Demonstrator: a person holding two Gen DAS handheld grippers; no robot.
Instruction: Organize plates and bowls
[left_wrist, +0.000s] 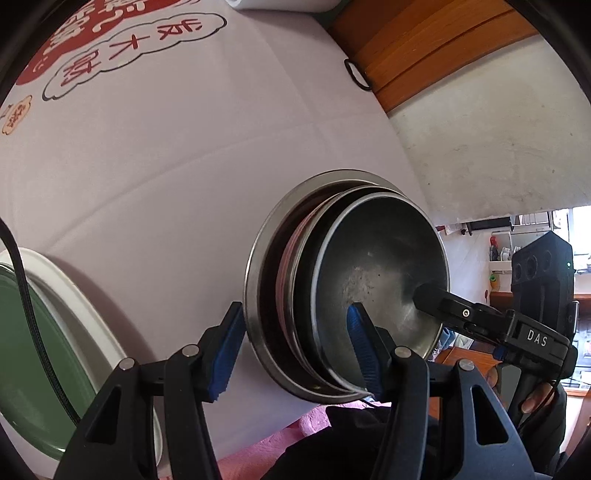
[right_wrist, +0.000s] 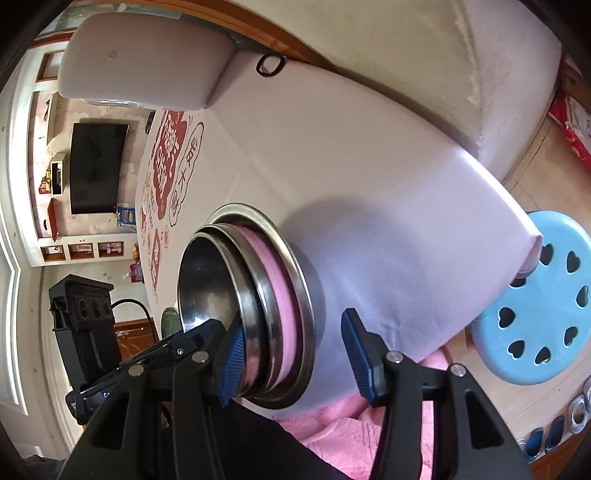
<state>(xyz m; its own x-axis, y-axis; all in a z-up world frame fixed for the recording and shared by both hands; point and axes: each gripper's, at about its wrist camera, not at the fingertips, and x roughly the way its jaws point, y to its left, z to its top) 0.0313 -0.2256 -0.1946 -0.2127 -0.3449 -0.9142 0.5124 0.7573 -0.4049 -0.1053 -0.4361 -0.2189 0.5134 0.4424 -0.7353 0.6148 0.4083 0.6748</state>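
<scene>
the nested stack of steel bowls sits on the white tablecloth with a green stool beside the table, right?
Not quite: the round plastic stool with heart-shaped holes is light blue, not green, as the right wrist view shows. The nested stack of steel bowls does sit on the white tablecloth.

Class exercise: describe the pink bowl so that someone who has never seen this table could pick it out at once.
Start at the table under the pale cloth with red printed characters. Near its front edge sits a nested stack of bowls. The pink bowl shows only as a band between the wide steel outer bowl and the steel ones inside it: the stack's only coloured piece.
</scene>
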